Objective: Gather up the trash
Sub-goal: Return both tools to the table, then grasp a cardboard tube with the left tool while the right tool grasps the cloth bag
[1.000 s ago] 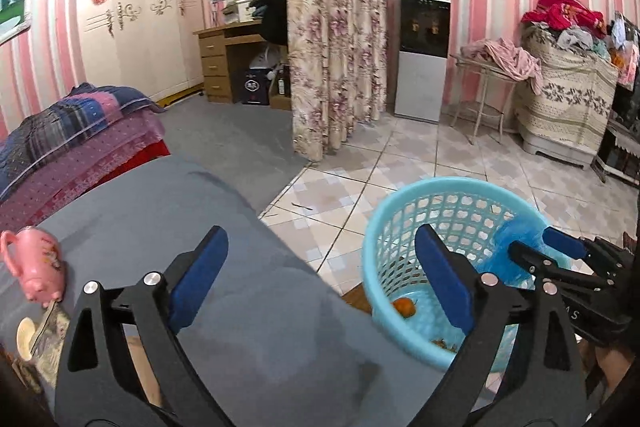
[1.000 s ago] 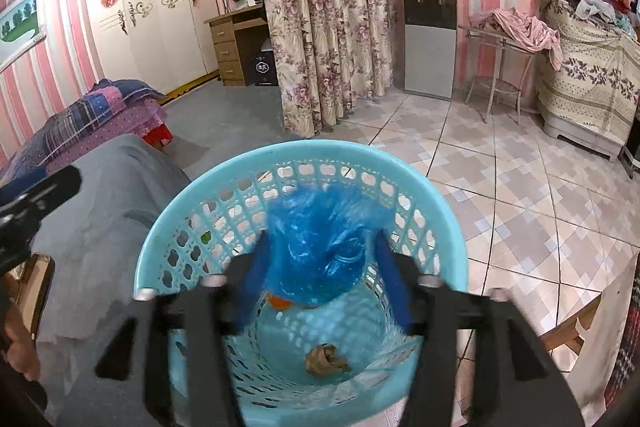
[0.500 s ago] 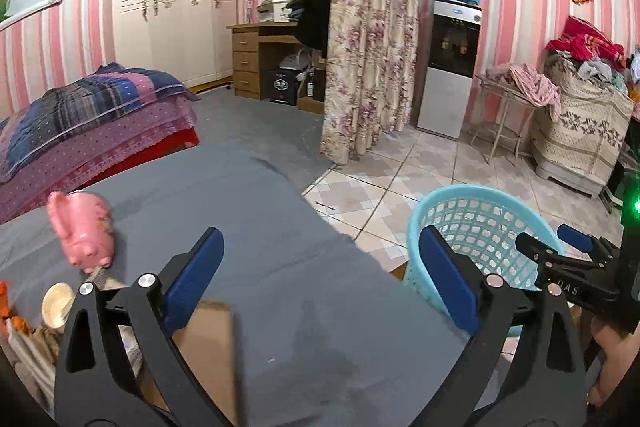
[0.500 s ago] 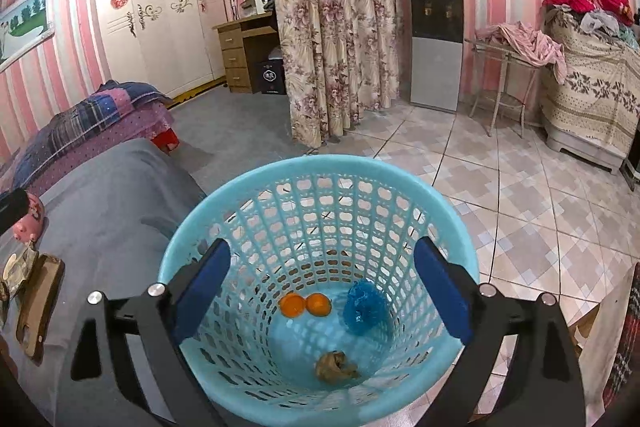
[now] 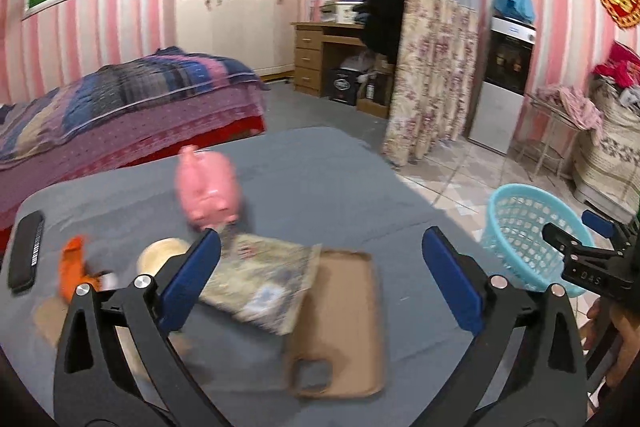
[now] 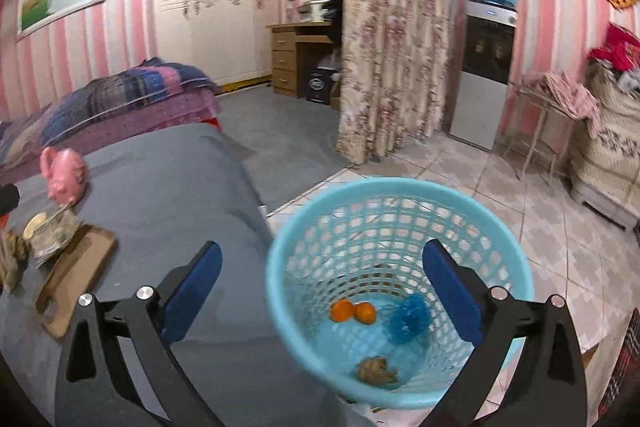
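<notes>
Grey cloth is covering the table beneath your left gripper, whose jaws are standing spread wide and empty over a brown phone case and a crumpled wrapper, with a pink piggy bank lying just beyond. Beside the table's edge, the turquoise basket is sitting on the tiled floor below your right gripper, whose jaws are opening with nothing between them. Inside the basket a blue bag, two orange pieces and a brown scrap are lying on the bottom.
</notes>
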